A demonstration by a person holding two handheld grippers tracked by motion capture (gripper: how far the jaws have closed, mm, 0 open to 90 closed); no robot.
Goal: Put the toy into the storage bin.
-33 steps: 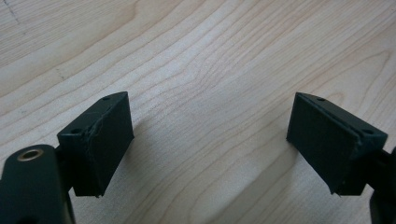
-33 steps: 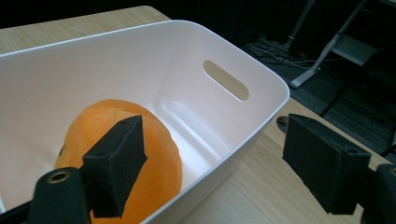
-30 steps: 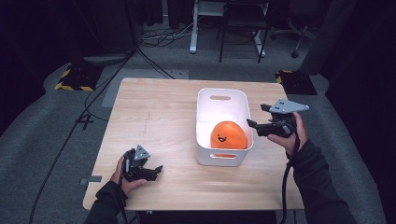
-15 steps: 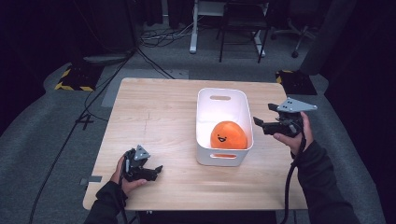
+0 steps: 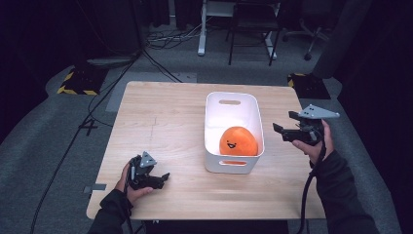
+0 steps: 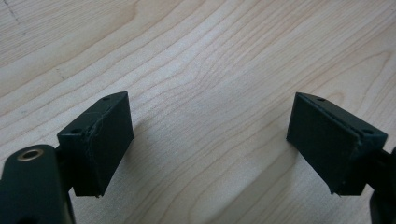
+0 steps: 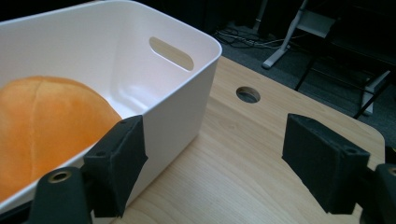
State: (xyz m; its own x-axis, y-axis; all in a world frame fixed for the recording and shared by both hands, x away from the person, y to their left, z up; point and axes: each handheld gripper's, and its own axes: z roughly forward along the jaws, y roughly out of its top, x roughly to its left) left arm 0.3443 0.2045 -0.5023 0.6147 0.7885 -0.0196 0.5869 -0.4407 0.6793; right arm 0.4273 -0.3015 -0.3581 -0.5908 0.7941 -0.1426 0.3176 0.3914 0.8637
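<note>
An orange plush ball [image 5: 238, 141] with a small smiling face lies in the near end of a white bin [image 5: 231, 105] on the wooden table [image 5: 165, 122]. In the right gripper view the plush ball [image 7: 42, 126] sits inside the bin [image 7: 187, 93] at the left. My right gripper [image 5: 282, 127] hovers open just right of the bin, above the table, jaws empty and pointing at its wall. My left gripper [image 5: 163, 176] rests low at the table's near left, open, with bare wood between its jaws [image 6: 210, 140].
A round cable hole [image 7: 248, 94] pierces the table past the bin. Chairs and a desk frame [image 5: 243, 29] stand on the dark floor behind the table, with cables [image 5: 160, 36] running across it. Bare wood spreads left of the bin.
My right gripper has drawn back to the right, away from the bin and the plush ball. The left gripper has stayed put.
</note>
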